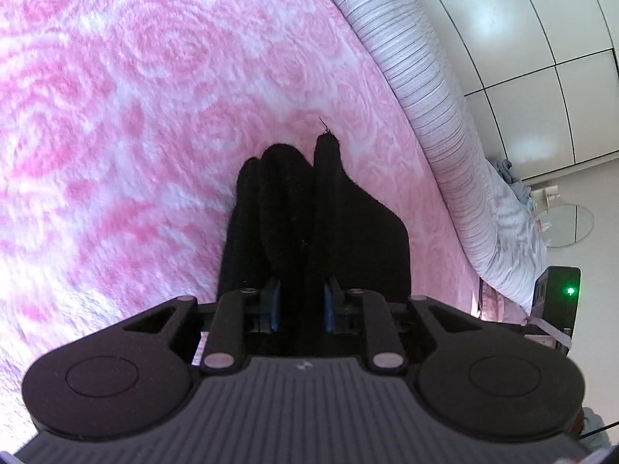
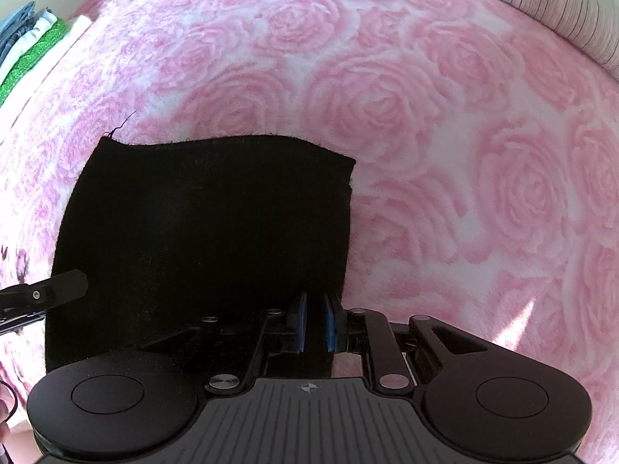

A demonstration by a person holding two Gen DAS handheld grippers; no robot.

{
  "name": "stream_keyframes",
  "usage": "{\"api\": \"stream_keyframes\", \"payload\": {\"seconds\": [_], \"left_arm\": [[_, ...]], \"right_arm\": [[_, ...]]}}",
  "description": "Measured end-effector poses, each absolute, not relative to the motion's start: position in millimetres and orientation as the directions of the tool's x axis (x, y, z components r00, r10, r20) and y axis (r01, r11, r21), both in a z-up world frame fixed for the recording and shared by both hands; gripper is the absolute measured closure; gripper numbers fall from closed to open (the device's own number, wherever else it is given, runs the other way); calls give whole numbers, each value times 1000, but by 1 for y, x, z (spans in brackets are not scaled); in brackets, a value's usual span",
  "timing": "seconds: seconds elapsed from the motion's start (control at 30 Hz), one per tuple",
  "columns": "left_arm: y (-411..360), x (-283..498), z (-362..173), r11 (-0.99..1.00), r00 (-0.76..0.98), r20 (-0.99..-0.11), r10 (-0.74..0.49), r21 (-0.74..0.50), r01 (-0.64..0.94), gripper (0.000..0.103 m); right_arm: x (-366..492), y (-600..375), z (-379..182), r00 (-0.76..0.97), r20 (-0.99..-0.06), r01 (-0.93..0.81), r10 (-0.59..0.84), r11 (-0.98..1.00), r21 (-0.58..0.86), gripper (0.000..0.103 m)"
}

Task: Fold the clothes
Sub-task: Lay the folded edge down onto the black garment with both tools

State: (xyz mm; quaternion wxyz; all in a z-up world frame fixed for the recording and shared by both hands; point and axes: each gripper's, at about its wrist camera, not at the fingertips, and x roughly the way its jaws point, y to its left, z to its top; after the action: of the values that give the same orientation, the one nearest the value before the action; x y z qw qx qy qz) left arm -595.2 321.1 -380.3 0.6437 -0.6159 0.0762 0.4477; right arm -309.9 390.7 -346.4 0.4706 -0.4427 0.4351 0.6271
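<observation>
two claws share one black cloth

because the fold needs both near corners, the left claw [image 1: 301, 301] and right claw [image 2: 314, 323] each pinch the black cloth [image 2: 201, 224], narrowly parted, its far edge spread over the pink rose bed cover [image 2: 445, 116].

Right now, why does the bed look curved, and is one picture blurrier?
Left wrist view: the pink blanket is smeared, soft; the black cloth shows no detail. Right wrist view: roses on the blanket are sharper, and the fisheye bends the bed into a bowl.
</observation>
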Motion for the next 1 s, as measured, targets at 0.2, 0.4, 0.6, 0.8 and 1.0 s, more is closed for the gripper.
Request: {"api": "stream_keyframes", "payload": {"seconds": [0.2,0.4,0.6,0.8,1.0], "left_arm": [[311,-602,-402,-219,552,-666,502,-715,-664,81],[301,-606,-378,-211,561,-679,474,-706,-676,70],[242,-612,-367,-271,573,-702,423,-701,-659,68],[206,-601,-381,-372,580,-700,417,-713,-594,67],[212,-596,-389,-414,552,-713,433,-701,-581,84]], "right_arm": [[-315,381,-351,-191,-942,-965,275,-228,129,88],[-272,367,-346,-327,-891,-945,317,-80,318,87],[-228,330,-339,-424,-843,-881,329,66,469,83],[-219,288,-331,-419,-835,-860,358,139,491,82],[-236,278,-317,-357,-844,-915,400,31,402,82]]}}
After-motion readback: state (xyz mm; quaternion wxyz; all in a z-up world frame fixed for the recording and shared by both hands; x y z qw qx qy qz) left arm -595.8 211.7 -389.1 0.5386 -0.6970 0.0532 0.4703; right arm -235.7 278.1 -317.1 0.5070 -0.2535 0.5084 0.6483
